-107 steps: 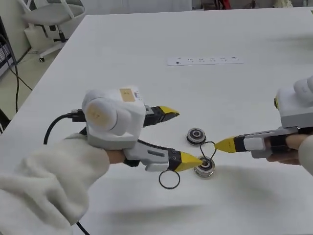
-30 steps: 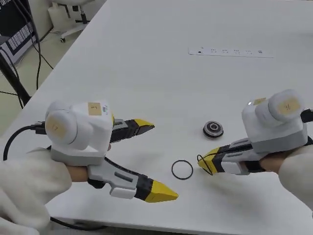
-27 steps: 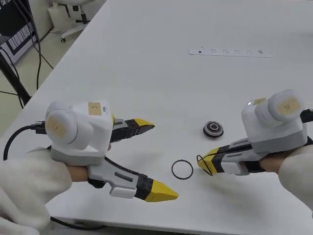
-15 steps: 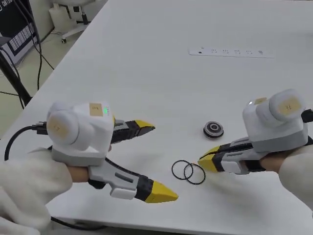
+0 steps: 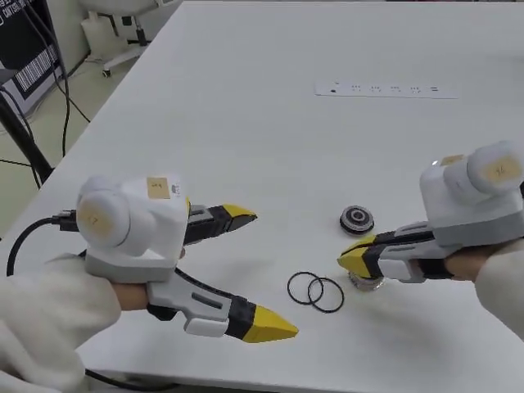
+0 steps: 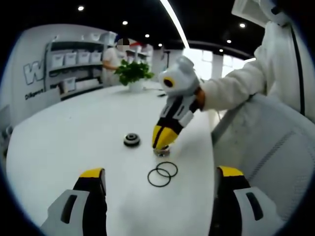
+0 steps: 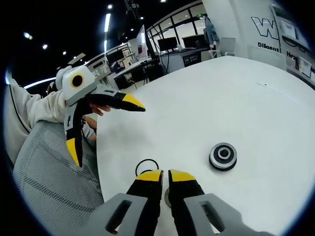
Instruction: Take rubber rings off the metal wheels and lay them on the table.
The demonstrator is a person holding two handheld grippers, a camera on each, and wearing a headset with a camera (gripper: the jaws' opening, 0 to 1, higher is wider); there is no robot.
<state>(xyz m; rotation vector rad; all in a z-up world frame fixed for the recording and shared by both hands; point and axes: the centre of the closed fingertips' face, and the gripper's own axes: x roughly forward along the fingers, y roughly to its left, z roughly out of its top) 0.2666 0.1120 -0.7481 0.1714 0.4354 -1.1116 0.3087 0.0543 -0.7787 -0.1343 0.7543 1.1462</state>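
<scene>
Left claw (image 5: pixel 270 273) lower left, jaws apart. Two overlapping rubber rings (image 5: pixel 315 291) bottom centre on bench (image 5: pixel 246 123). Right claw (image 5: pixel 347 256), jaws together, partly hides metal wheel (image 5: pixel 366 282); second wheel (image 5: pixel 357 219) above; power strip (image 5: pixel 385 89) upper right.

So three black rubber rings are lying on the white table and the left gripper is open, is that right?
Not three: two thin black rubber rings lie overlapping on the white table, as the head view shows. The left gripper is open.
</scene>
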